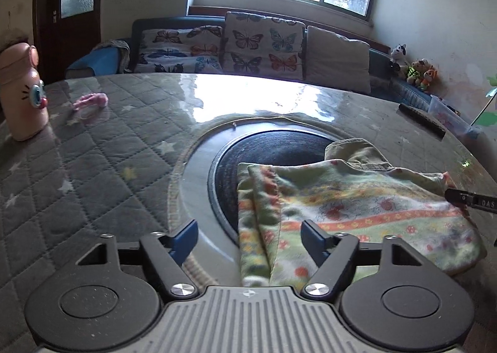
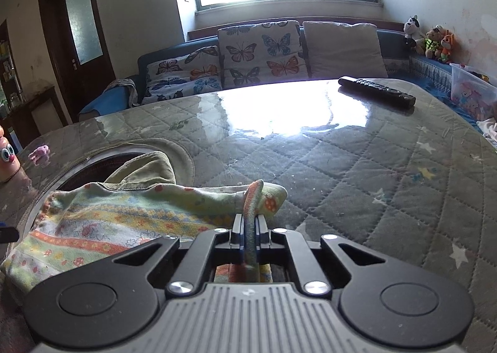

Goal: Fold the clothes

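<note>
A small patterned garment [image 1: 357, 210], green with orange and yellow bands, lies partly folded on the round table, over the dark centre disc [image 1: 264, 151]. A plain khaki garment [image 1: 354, 148] lies under its far edge. My left gripper [image 1: 250, 236] is open, its fingers either side of the garment's near left edge. My right gripper [image 2: 248, 228] is shut on the garment's right edge [image 2: 253, 197], which stands up between the fingers. The garment's body [image 2: 102, 222] spreads to the left in the right wrist view. The right gripper's tip also shows in the left wrist view [image 1: 466, 197].
The table has a grey quilted star cover under glass [image 2: 357, 173]. A pink bottle [image 1: 23, 89] and a pink small object [image 1: 90, 101] stand at the left. A black remote [image 2: 376, 90] lies at the far right. A sofa with butterfly cushions [image 1: 248, 45] is behind.
</note>
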`<state>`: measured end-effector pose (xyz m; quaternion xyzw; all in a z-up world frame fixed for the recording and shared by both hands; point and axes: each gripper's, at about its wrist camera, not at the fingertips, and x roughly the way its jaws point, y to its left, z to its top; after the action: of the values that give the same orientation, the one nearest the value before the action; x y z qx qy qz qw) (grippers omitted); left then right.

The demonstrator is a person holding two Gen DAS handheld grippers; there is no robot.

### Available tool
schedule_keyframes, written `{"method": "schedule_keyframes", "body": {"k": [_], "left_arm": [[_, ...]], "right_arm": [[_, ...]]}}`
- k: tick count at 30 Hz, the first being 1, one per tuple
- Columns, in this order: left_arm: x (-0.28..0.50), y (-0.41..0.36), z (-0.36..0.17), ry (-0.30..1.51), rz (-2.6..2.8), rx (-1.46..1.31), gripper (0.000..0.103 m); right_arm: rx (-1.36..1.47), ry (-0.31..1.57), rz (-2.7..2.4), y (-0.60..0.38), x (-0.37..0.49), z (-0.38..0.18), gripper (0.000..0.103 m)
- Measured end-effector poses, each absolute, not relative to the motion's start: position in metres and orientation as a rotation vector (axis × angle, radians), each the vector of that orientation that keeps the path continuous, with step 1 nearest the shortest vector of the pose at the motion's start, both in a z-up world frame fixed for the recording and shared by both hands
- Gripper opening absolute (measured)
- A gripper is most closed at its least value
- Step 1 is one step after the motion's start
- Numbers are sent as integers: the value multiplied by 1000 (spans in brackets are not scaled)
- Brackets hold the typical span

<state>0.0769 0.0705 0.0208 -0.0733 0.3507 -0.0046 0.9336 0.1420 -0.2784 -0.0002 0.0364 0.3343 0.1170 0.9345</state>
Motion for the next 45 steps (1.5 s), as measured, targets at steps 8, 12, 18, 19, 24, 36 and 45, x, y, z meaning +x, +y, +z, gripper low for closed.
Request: {"method": "schedule_keyframes", "body": {"k": [8, 12, 18, 19, 24, 36, 45], "left_arm": [[110, 68, 13, 756, -37, -162, 54], [118, 66, 8, 771, -33, -163, 54], [122, 65, 5, 774, -30, -164, 47], [123, 65, 5, 773, -23, -163, 45], [124, 65, 4, 765, -17, -170, 28], [107, 48, 29, 684, -22, -139, 8], [93, 21, 61, 606, -98, -119, 7]], "right_arm": [[143, 708, 270, -289, 147, -4, 19], [159, 712, 281, -291, 149, -7, 19], [184, 706, 274, -293, 151, -9, 20], [187, 702, 268, -293, 152, -9, 21], [192, 701, 273, -293, 154, -11, 22], [210, 626, 296, -294, 134, 11, 5], [198, 514, 275, -301, 100, 45, 5]]}}
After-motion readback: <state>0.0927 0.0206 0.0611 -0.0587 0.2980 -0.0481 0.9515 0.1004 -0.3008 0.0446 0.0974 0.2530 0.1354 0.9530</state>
